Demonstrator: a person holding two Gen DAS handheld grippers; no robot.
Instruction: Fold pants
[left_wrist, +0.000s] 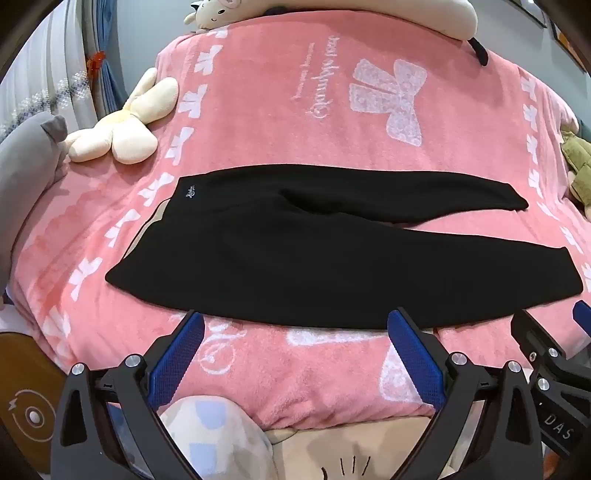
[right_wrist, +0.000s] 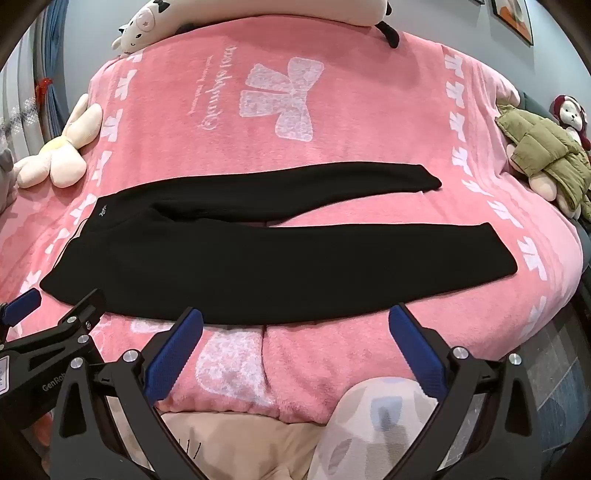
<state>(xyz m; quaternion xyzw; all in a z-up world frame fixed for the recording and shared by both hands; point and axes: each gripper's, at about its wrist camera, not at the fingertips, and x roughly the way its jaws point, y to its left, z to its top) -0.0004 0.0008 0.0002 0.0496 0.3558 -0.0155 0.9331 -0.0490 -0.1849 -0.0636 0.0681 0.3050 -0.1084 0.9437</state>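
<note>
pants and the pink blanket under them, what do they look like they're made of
Black pants: probably a soft matte knit or fleece; no sheen, they lie limp and flat, with a small pale logo by the waistband.
Pink blanket: likely plush fleece, as its surface looks fuzzy with a short nap and white bow patterns.

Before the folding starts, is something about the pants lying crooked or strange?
Mostly fine: the black pants lie flat on the pink blanket. Only the crotch is puckered, and the far leg splays away from the near one.
</note>
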